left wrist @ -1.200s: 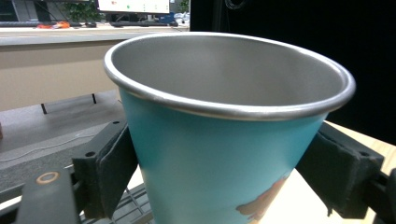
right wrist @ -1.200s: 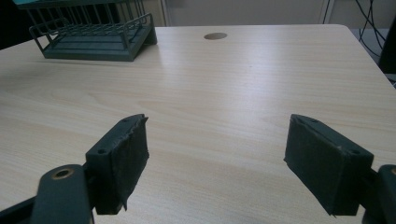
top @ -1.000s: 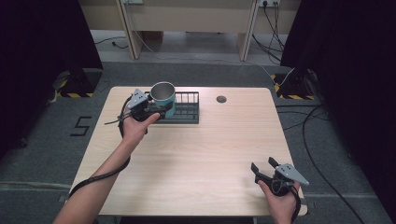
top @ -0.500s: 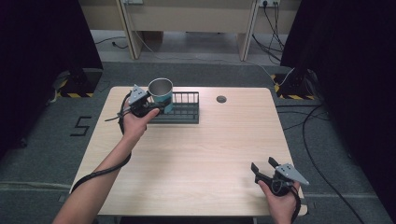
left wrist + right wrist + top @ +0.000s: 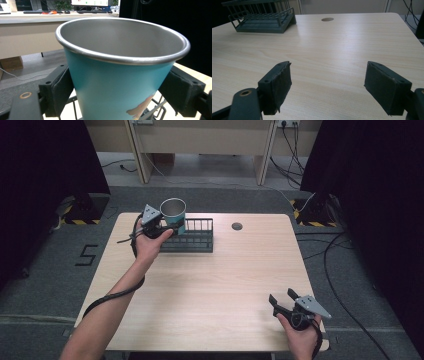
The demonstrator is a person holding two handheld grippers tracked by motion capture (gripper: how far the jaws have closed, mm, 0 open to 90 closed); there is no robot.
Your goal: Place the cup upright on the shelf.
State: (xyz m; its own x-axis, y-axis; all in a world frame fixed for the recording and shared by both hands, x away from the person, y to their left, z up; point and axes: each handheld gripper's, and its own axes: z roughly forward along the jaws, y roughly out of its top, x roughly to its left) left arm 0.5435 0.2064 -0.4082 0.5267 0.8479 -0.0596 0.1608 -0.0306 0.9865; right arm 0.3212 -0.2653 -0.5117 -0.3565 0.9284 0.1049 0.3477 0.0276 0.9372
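- Gripping a teal cup (image 5: 173,216) with a bare metal inside, the left gripper (image 5: 167,226) sits near the far left corner of the desk (image 5: 210,285), at the left end of a dark wire rack (image 5: 192,236).
- In the left gripper view the cup (image 5: 120,75) stands upright between the two black jaws, one pad pressed flat against each side of its teal wall, well below the rolled metal rim.
- The jaws pinch the cup around its lower half; the mouth of the cup rises above them and opens upward.
- A small orange mark shows low on the teal wall, towards the right-hand pad.
- Thin bars of the rack (image 5: 155,110) show just under and behind the cup; whether the base touches the rack or is held just above it cannot be told.
- From the high view the cup is over the left end of the rack, close to the far edge of the desk.
- The right gripper (image 5: 284,301) is held near the front right corner of the desk, well apart from cup and rack.
- Its jaws are spread wide with nothing between them, bare wood of the desk (image 5: 332,55) showing in the gap.
- In the right gripper view the rack (image 5: 262,18) lies far off towards the far left, with a round hole (image 5: 327,19) in the desk near the far edge.
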